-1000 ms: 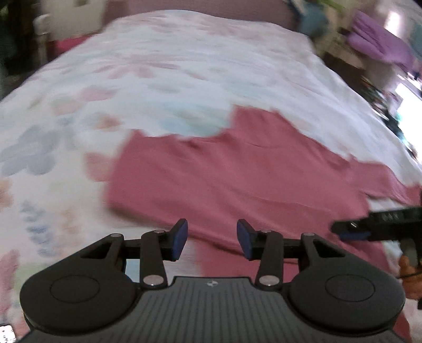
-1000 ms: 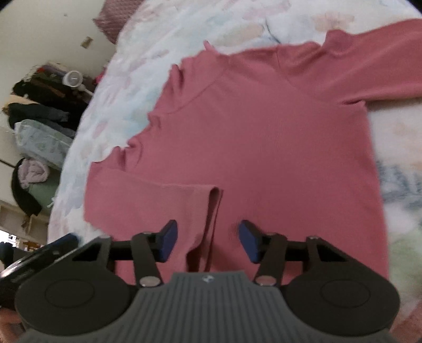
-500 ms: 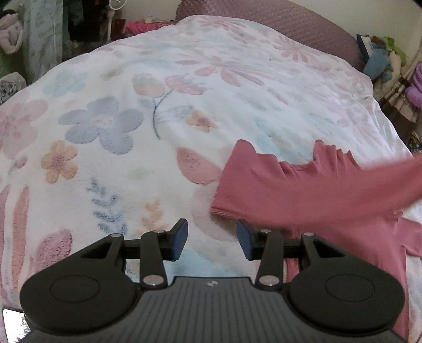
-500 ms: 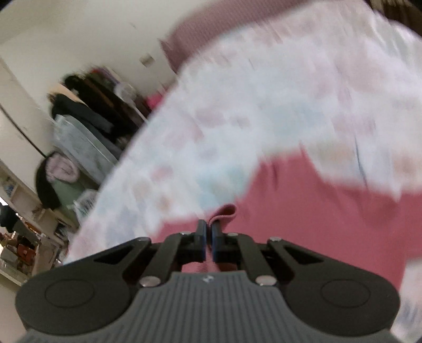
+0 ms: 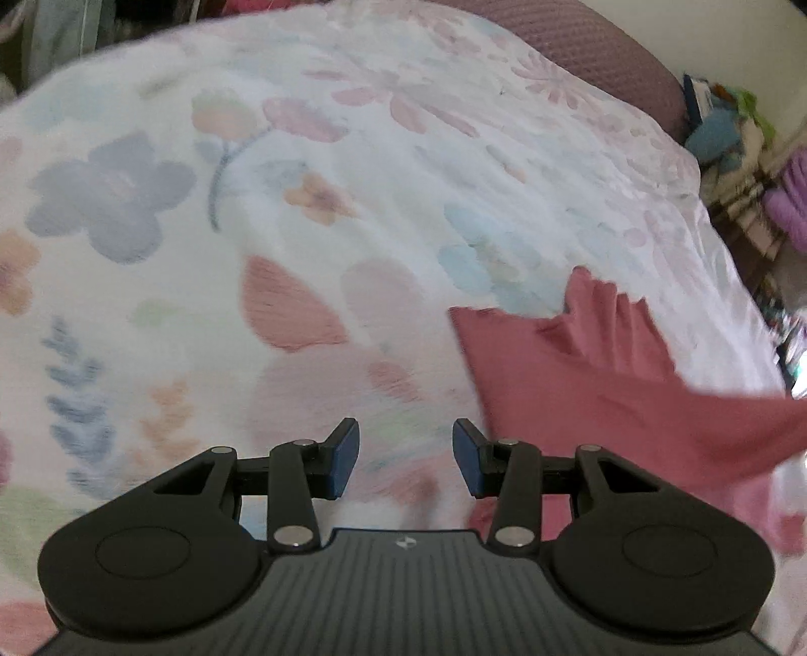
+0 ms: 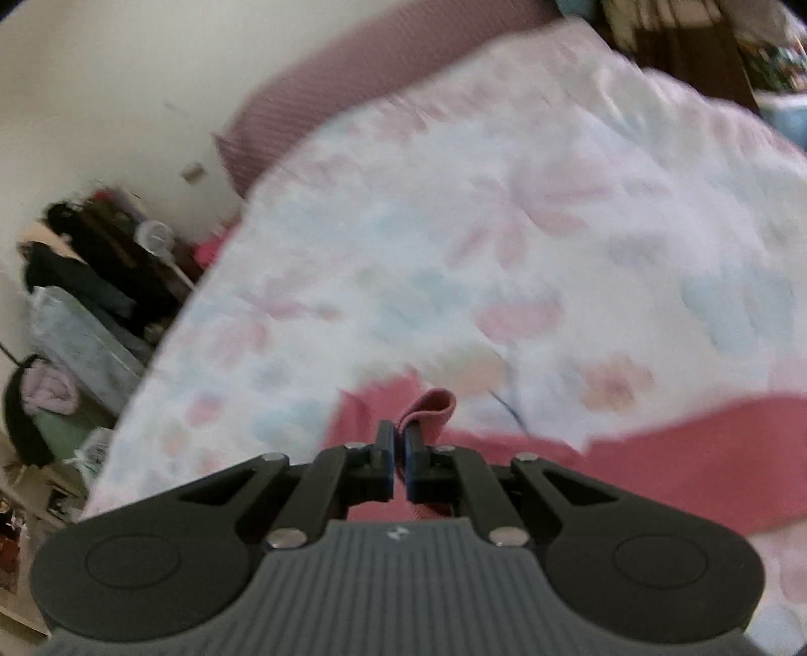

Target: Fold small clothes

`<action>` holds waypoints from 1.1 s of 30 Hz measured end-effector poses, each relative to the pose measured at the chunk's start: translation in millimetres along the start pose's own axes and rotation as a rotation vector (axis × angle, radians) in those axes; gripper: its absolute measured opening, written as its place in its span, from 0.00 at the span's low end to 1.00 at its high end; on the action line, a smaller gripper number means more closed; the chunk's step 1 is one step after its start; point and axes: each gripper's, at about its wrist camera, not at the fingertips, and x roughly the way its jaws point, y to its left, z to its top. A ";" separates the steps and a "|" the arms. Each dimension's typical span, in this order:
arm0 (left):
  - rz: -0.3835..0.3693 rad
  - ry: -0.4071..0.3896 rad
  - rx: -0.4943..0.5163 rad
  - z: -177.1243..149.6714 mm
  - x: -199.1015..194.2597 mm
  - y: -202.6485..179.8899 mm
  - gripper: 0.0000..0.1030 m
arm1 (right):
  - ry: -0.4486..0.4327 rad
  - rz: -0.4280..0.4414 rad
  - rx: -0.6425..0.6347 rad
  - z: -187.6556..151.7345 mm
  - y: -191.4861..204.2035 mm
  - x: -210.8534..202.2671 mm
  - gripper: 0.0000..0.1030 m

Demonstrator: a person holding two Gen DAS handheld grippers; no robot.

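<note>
A pink long-sleeved shirt lies on a floral bedspread, to the right of my left gripper. That gripper hangs open over bare bedspread, nothing between its blue pads, the shirt's near corner just beside its right finger. In the right wrist view my right gripper is shut on a fold of the pink shirt, which sticks out as a small loop past the fingertips. More of the shirt stretches off to the right below it. The picture is blurred.
A mauve quilted headboard runs along the far end of the bed. Piled clothes and bags stand by the wall to the left of the bed. Toys and purple cloth crowd the right side.
My right gripper closed on a fold of the shirt and rose with it. My left gripper slid leftward off the shirt onto bare bedspread, still open.
</note>
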 end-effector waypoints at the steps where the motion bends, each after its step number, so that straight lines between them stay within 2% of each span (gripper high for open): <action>1: -0.021 0.013 -0.024 4.4 6.6 -2.1 0.49 | 0.014 -0.013 0.012 -3.4 -10.9 9.6 0.00; 5: -0.077 0.042 -0.084 21.9 34.8 -14.1 0.51 | 0.036 -0.002 0.064 -17.8 -45.7 28.1 0.00; 7: -0.074 0.058 -0.096 30.2 52.5 -19.8 0.53 | 0.036 -0.003 0.058 -20.7 -49.3 32.4 0.00; 11: -0.016 0.072 -0.136 43.1 88.0 -21.7 0.53 | 0.040 -0.007 0.044 -25.3 -58.7 28.2 0.00; 13: -0.038 0.064 -0.195 46.8 99.8 -16.0 0.49 | 0.039 -0.006 0.045 -24.9 -63.5 25.5 0.00; 14: -0.068 0.063 -0.225 47.6 104.8 -13.6 0.45 | 0.040 -0.005 0.046 -24.9 -66.2 25.7 0.00; 15: -0.089 0.062 -0.240 47.6 107.0 -13.0 0.28 | 0.043 -0.007 0.046 -25.1 -68.3 24.8 0.00; 16: -0.110 0.058 -0.238 48.1 109.2 -14.3 0.02 | 0.045 -0.010 0.045 -25.5 -71.1 25.2 0.00; 17: -0.112 0.047 -0.219 47.8 108.7 -17.3 0.03 | 0.048 -0.015 0.044 -25.9 -74.0 26.8 0.00; 19: -0.087 -0.026 -0.167 48.1 95.5 -22.9 0.02 | 0.047 -0.021 0.045 -26.6 -79.4 26.6 0.00; 20: -0.103 -0.061 -0.145 49.6 85.1 -22.7 0.02 | 0.038 -0.017 0.049 -26.2 -82.7 24.1 0.00; 21: -0.118 -0.077 -0.131 52.3 78.5 -20.7 0.02 | 0.028 -0.009 0.055 -25.6 -84.8 20.2 0.00; 23: -0.097 -0.097 -0.080 59.5 67.7 -18.1 0.02 | 0.018 0.010 0.069 -23.3 -91.1 16.3 0.00; 26: -0.044 -0.083 -0.033 64.7 70.2 -16.6 0.02 | 0.042 -0.065 0.051 -21.4 -99.9 31.2 0.00; 28: -0.034 -0.061 -0.024 64.3 76.7 -18.5 0.02 | 0.070 -0.127 0.043 -23.7 -109.2 51.1 0.00; 30: 0.010 -0.052 0.006 59.3 84.7 -23.0 0.03 | 0.103 -0.183 0.045 -28.3 -119.2 72.7 0.00; 33: 0.044 -0.030 0.004 56.0 93.1 -29.8 0.06 | 0.120 -0.254 0.027 -33.9 -129.5 95.1 0.02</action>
